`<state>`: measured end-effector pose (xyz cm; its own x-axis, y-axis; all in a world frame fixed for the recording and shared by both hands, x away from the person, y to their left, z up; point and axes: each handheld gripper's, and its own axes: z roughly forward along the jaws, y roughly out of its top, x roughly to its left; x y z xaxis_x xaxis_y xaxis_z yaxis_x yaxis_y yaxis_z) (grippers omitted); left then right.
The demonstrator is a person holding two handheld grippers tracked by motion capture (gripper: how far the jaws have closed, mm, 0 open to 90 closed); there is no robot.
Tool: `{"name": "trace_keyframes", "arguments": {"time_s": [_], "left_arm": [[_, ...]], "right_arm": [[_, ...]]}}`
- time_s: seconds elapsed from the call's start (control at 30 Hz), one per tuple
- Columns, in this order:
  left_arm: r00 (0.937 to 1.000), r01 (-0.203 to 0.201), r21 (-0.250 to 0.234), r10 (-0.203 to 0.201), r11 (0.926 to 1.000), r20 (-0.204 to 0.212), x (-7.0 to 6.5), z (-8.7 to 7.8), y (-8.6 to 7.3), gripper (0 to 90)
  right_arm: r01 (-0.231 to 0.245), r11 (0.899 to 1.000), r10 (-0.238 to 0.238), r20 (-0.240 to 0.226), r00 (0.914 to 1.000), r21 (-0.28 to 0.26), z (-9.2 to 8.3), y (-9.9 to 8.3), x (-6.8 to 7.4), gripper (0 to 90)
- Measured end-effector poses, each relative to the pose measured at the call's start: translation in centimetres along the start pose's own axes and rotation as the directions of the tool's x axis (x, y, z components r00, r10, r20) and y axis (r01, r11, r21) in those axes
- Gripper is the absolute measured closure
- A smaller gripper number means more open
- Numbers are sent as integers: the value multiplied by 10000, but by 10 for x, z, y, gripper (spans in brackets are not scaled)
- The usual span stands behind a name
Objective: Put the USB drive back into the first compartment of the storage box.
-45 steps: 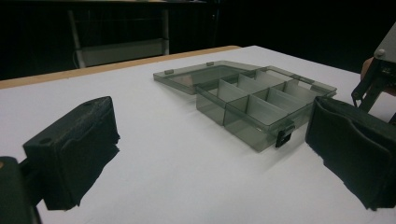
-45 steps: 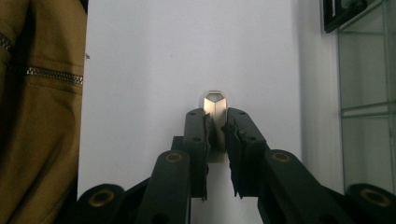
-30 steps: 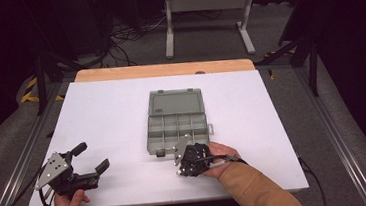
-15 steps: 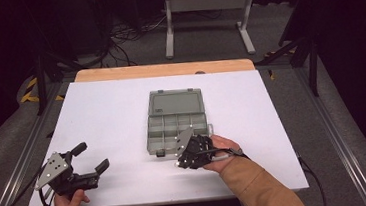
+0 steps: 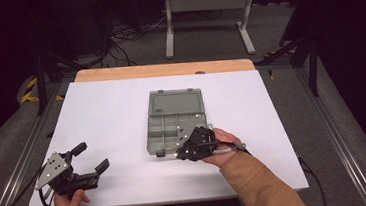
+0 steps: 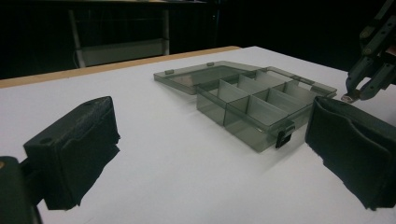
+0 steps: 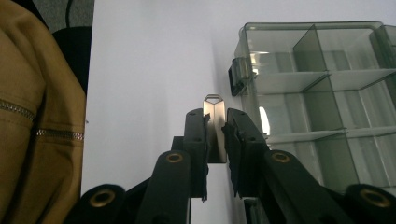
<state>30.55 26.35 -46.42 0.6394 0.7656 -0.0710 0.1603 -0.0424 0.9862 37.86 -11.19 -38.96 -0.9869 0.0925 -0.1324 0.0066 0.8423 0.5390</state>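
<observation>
A smoky see-through compartment box [image 5: 176,118] lies open in the middle of the white table, its lid flat at the far side. At its near edge is my right gripper [image 5: 178,155], shut on a small silver metal piece [image 7: 214,126] that sticks out past the fingertips. In the right gripper view my right gripper [image 7: 215,119] hangs over the table just left of the box [image 7: 322,88] and its latch. My left gripper [image 5: 92,157] rests open at the table's front left. From the left gripper view [image 6: 212,126] nothing is between the jaws, and the box [image 6: 252,100] and the metal piece [image 6: 349,97] lie ahead.
The white table [image 5: 111,114] has a wooden strip [image 5: 163,69] along its far edge. Beyond it stand a metal frame [image 5: 202,6] and cables on the dark floor. An ochre sleeve [image 7: 28,121] is at the left of the right gripper view.
My right gripper has lifted a little with the metal piece and shifted toward the box's near edge. The left gripper has stayed put.
</observation>
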Motion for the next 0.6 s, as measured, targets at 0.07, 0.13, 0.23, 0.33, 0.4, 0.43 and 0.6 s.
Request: {"name": "trace_keyframes", "arguments": {"time_s": [0.07, 0.13, 0.23, 0.33, 0.4, 0.43, 0.6], "left_arm": [[10000, -7, 69, 7, 10000, 6, 0, 0, 0, 32], [10000, -12, 94, 12, 10000, 12, 0, 0, 0, 32], [10000, 12, 70, -12, 10000, 22, 0, 0, 0, 32], [10000, 39, 5, -39, 10000, 50, 0, -1, 0, 32], [10000, 52, -13, -52, 10000, 60, 0, -1, 0, 32], [10000, 54, -14, -54, 10000, 58, 1, -1, 0, 32], [9999, 88, -77, -87, 9999, 50, 1, 0, 0, 32]], "right_arm": [[-83, 9999, 83, 47, 10000, -89, -2, 1, -1, 789], [-127, 9997, 130, 101, 9999, -204, -3, 2, -3, 789], [-208, 9993, 214, 179, 9996, -311, -5, 4, -5, 789], [-264, 9985, 275, 239, 9993, -473, -7, 8, -8, 789], [-336, 9980, 353, 323, 9989, -535, -9, 9, -10, 789], [-361, 9975, 383, 349, 9987, -603, -10, 10, -11, 789], [-491, 9957, 532, 500, 9973, -784, -12, 15, -18, 789]]}}
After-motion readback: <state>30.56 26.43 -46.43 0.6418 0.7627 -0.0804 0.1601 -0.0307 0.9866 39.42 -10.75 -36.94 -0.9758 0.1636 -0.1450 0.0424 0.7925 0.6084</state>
